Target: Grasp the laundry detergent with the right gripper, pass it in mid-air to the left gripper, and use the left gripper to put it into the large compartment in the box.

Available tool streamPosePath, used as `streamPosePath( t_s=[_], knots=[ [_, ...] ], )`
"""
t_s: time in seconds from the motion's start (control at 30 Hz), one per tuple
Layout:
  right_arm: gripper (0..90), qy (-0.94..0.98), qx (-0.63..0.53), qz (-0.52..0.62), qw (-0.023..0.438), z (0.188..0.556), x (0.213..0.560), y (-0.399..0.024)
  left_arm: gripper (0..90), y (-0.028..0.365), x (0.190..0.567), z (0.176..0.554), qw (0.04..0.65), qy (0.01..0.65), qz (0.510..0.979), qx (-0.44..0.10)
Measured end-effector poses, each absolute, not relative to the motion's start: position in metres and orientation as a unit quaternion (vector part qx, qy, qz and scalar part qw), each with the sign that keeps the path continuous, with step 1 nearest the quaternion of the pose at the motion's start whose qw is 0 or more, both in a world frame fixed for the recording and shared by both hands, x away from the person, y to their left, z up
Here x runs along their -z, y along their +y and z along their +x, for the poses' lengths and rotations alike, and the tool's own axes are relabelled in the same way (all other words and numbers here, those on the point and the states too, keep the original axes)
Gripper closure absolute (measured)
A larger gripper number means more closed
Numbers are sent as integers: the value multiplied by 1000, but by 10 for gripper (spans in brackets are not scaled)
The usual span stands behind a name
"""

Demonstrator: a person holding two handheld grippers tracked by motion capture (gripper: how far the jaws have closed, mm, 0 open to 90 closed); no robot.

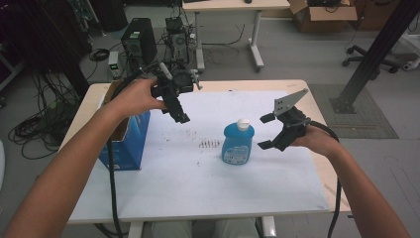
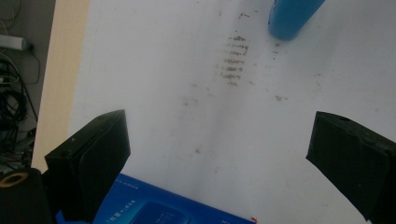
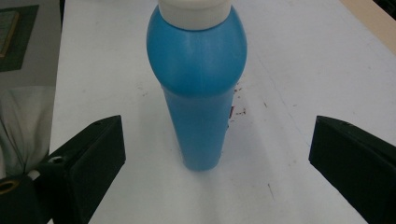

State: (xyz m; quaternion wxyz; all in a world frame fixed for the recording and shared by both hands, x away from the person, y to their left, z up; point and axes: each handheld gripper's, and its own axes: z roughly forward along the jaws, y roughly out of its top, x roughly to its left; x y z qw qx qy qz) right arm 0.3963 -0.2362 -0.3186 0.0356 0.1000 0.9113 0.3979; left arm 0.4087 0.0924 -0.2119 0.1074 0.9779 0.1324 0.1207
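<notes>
A blue bottle [image 1: 237, 143] with a white cap stands upright near the middle of the white table [image 1: 198, 188]. My right gripper [image 1: 266, 131] hovers just right of it, open, its jaws apart from the bottle. In the right gripper view the bottle [image 3: 198, 98] stands centred ahead of the wide-spread jaws, with nothing between them. My left gripper [image 1: 179, 116] is held above the table's left part, open and empty. Its own view looks down on the table, with the bottle's base [image 2: 292, 18] at the top.
A blue cardboard box [image 1: 126, 136] stands open at the table's left edge, under my left hand; its printed face [image 2: 159, 210] lies below the left jaws. Brown smudges [image 1: 209, 144] mark the table left of the bottle. Computers and cables crowd the floor beyond.
</notes>
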Motion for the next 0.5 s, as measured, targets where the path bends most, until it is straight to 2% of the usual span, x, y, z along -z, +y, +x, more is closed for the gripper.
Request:
streamPosePath(
  t_s=[0.5],
  knots=[
    [36, 893, -435, 113, 30, 395, 337, -245, 62, 91, 213, 410, 110, 133, 978, -120]
  ],
)
